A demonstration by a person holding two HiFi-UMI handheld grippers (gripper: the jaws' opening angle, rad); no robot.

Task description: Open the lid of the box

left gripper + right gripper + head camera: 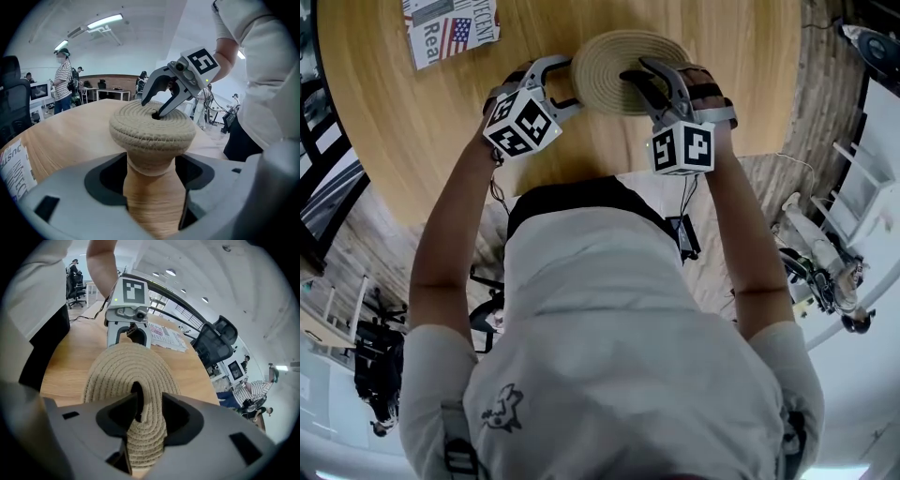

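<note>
- a printed paper (450, 28) lay at the far left of the round wooden table (394, 112), well apart from everything else.
- the person's left forearm (450, 234) reached forward and down over the near edge of the table, with the marker cube on top of the hand.
- the left gripper (567, 84) pointed slanting down at the left side of the woven box (600, 61). its jaws stood apart, with the box just ahead in the gap between them. no pad was seen pressing on the box.
- the woven box, a round one of coiled rope, stood upright on the table between the two grippers, towards the far side.
- its lid (122, 366) sat on the box, overhanging the narrower body below. what lay inside was hidden.
- the right gripper (635, 67) tilted steeply down over the top of the lid. its jaws were parted, one tip dipped into the dark hole at the lid's centre, the other over the coiled top beside it. a strip of rope lay between them, and no firm clamp showed.
- the right forearm (750, 234) ran forward, roughly parallel to the left.
</note>
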